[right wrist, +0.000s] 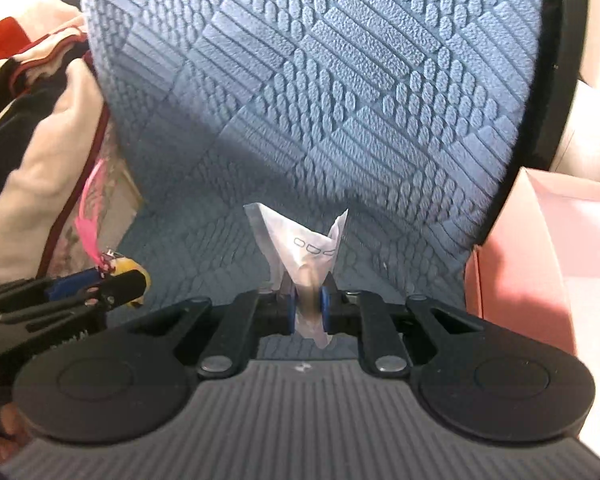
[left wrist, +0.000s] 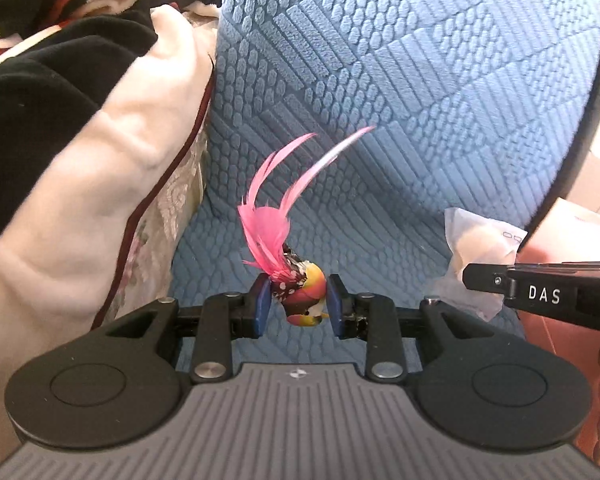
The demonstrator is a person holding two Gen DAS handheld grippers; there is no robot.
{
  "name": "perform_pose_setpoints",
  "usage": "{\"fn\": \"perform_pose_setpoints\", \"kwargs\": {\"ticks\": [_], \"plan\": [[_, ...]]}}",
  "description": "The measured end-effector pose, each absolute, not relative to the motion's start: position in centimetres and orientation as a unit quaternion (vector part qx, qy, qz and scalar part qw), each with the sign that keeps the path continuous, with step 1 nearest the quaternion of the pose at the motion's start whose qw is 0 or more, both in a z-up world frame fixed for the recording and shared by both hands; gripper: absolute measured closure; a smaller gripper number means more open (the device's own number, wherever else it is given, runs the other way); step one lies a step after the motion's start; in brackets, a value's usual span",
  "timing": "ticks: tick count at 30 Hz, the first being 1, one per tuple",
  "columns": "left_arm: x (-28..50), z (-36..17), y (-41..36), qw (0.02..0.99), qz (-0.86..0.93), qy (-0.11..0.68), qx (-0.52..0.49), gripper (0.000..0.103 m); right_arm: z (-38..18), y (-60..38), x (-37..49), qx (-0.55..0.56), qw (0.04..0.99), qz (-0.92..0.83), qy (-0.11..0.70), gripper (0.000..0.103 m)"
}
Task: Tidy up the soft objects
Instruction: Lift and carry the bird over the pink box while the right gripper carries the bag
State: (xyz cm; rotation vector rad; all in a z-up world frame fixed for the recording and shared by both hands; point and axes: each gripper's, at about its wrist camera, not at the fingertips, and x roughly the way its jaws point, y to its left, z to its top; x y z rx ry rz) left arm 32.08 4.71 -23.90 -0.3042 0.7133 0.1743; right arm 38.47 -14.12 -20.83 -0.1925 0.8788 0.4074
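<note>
The left claw (left wrist: 298, 304) grips a feather bird (left wrist: 295, 280) and the right claw (right wrist: 308, 312) pinches a white packet (right wrist: 304, 248), both above the blue cushion (left wrist: 420, 100). Both are picked up. Neither is put away yet.

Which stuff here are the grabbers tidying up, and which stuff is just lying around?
Being tidied:
- feathered toy bird, held in the left gripper
- white crinkly packet, pinched in the right gripper

Just lying about:
- blue textured cushion
- heap of clothes
- pink box

Left tongs (left wrist: 298, 305) partly closed, gripping; right tongs (right wrist: 308, 309) nearly shut, gripping; both angled downward.
</note>
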Motion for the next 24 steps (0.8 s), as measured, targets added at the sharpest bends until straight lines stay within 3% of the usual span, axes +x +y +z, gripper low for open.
{"fn": "perform_pose_setpoints", "kwargs": {"ticks": [24], "plan": [[22.9, -21.5, 3.3, 0.924, 0.072, 0.334, -0.172, 0.068, -18.7, -16.3, 28.0, -0.096, 0.884, 0.186, 0.419, 0.087]]}}
